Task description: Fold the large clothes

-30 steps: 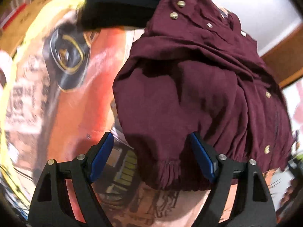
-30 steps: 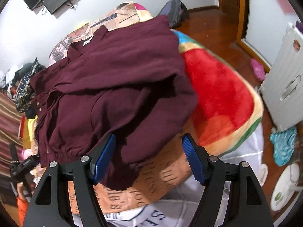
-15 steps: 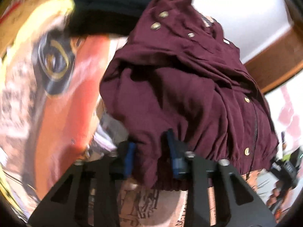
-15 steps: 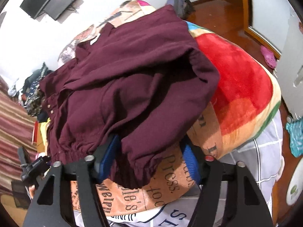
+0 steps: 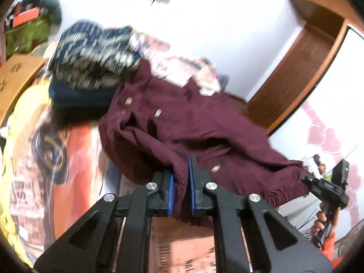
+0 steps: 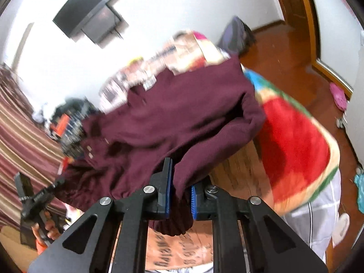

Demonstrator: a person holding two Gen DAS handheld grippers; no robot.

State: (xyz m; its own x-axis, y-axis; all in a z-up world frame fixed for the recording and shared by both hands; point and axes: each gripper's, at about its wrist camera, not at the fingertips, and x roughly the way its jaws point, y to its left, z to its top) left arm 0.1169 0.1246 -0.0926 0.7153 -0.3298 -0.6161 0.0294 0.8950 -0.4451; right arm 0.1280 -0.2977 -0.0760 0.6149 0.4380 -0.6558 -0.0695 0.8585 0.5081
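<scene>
A maroon jacket (image 5: 193, 122) with metal snaps and an elastic hem lies on the bed, its near edge lifted. My left gripper (image 5: 180, 173) has its blue pads pressed on a bunch of the hem, the jaws still closing. In the right wrist view the same jacket (image 6: 170, 118) hangs up from my right gripper (image 6: 180, 179), whose jaws are also closing on a fold of its hem or cuff. Each view shows the other gripper at the jacket's far corner: the right one (image 5: 327, 188) and the left one (image 6: 34, 195), both held by a hand.
A bright printed blanket (image 6: 295, 147) covers the bed. A stack of folded dark clothes (image 5: 91, 68) sits by the jacket's collar, next to a cardboard box (image 5: 18, 77). A wall television (image 6: 88, 20), a backpack (image 6: 236, 36) and a wooden door frame (image 5: 318, 34) lie beyond.
Both grippers went from wide open around the jacket's hem to clamped on it. Both have risen, lifting the near edge of the jacket off the blanket.
</scene>
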